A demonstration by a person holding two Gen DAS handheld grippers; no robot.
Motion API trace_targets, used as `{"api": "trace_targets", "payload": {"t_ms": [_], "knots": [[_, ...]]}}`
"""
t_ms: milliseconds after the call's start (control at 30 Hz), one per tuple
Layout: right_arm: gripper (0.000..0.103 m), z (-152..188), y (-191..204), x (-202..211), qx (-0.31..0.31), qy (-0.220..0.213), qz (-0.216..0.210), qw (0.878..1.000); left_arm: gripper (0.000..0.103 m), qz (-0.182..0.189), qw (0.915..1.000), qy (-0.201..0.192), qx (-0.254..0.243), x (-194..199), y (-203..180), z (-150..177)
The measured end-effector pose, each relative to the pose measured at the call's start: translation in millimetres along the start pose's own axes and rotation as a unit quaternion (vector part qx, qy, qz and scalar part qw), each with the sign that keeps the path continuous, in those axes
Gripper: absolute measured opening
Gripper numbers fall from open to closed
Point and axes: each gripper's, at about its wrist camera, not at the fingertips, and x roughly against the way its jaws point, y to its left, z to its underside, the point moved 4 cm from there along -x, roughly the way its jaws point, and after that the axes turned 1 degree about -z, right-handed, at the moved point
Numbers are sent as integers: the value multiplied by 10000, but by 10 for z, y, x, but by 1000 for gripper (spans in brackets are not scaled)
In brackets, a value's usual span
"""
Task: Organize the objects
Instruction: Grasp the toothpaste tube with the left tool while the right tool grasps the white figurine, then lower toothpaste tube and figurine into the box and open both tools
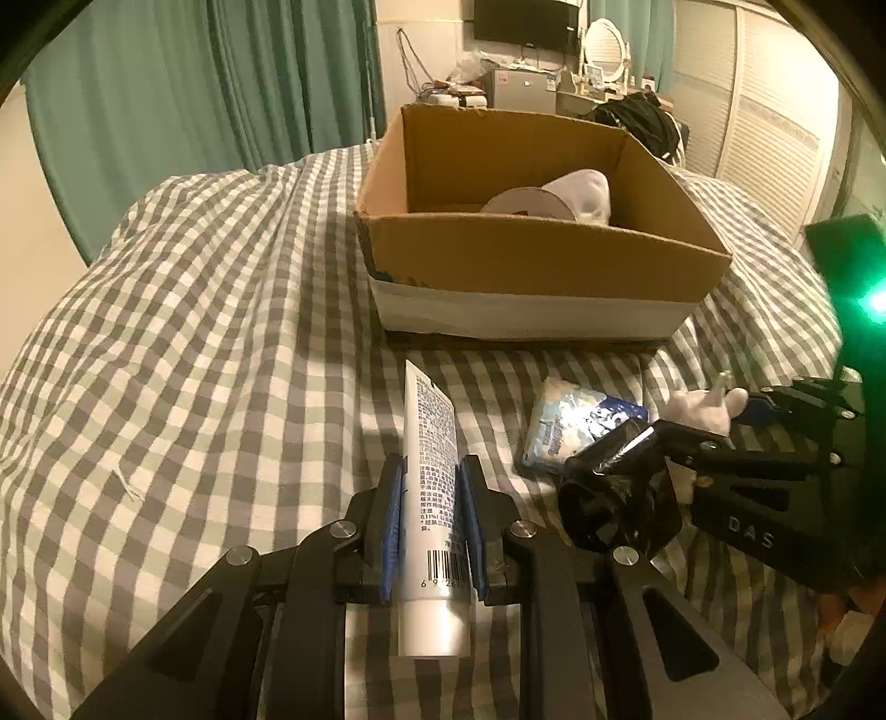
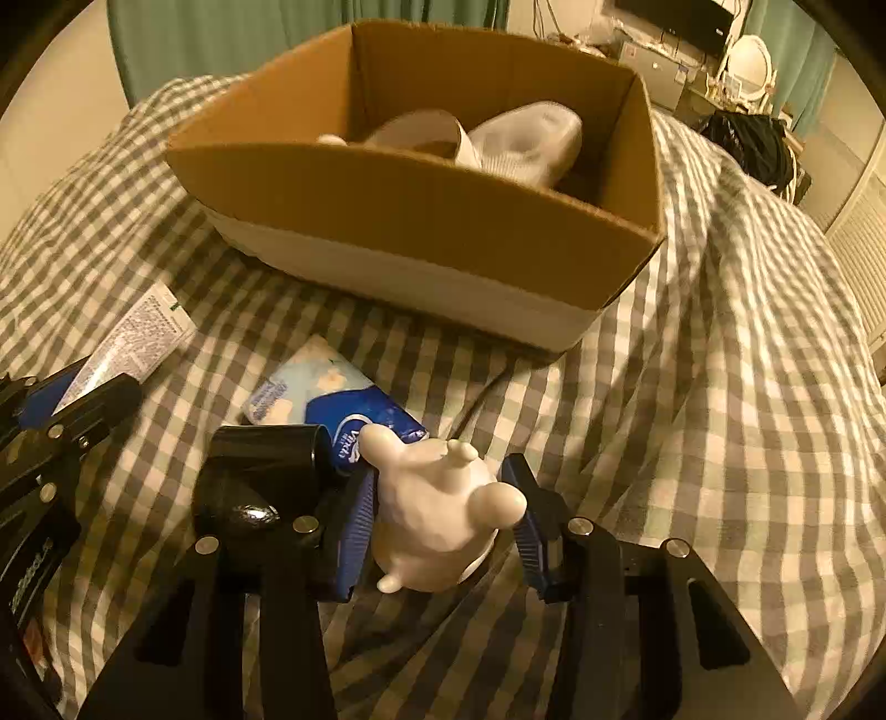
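White tube (image 1: 431, 482) in left tool (image 1: 429, 531)

Bed with grey-and-white checked duvet (image 1: 221, 343), rumpled into a broad mound at the left of the frame. Green curtains (image 1: 194, 83) hang across the upper left, beside a cream wall. At top centre, a dark wall-mounted screen (image 1: 526, 19); just right of it, an oval white-framed mirror (image 1: 603, 41) standing upright on a cluttered dresser. A heap of black cloth (image 1: 642, 119) lies below the mirror. White louvred doors (image 1: 775, 111) fill the upper right. Loose cables (image 1: 412, 55) dangle against the wall left of the screen.
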Motion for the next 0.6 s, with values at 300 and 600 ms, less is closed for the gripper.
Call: {"api": "trace_targets", "payload": {"t_ms": [300, 600], "knots": [[45, -50, 2, 587, -26, -679, 15, 9977, 20, 5, 9995, -309, 42, 272, 33, -177], [45, -326, -103, 1520, 147, -1642, 140, 9862, 20, 103, 9959, -887, -110, 762, -40, -594]]}}
